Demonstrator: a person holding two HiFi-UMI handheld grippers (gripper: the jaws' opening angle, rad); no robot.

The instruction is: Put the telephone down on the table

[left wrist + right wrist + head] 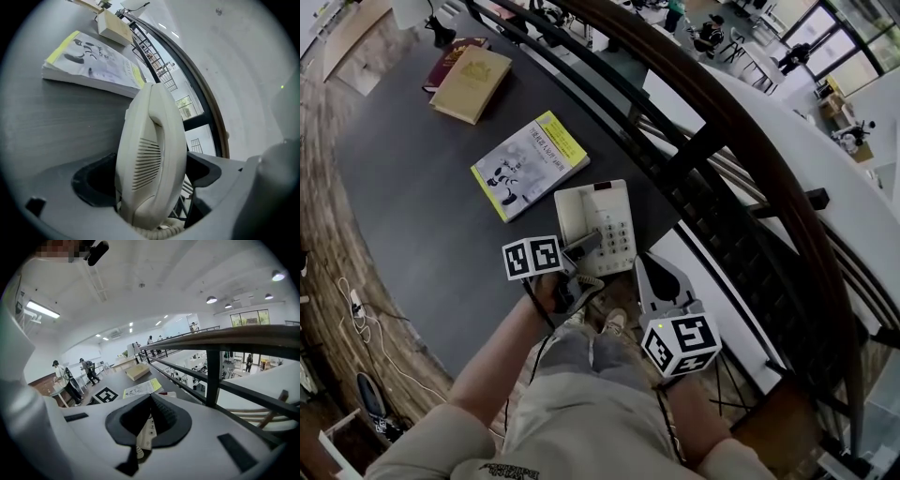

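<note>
- Left gripper [150, 185]: jaws clamped on the cream handset [151, 140], one dark pad on each flank. A coiled cord shows at the bottom edge of the left gripper view.
- Handset long axis runs straight out along the jaws, earpiece grille facing the camera.
- Head view: left gripper [578, 254] sits at centre frame. The handset [584, 246] slants toward the upper right over the near left corner of the telephone base [607, 217]. Cannot tell if it touches the base.
- Base lies flat on the dark table [412, 197], at its lower right edge beside the railing [722, 159].
- Right gripper [151, 399]: jaw tips together, nothing held; keypad glimpsed beneath. In the head view this gripper [647, 267] is just lower right of the base.
- Judgement: the put-down falls to the left gripper. Bare table lies left of the base, below the yellow book [530, 164], so a short move left and down should reach it.
</note>
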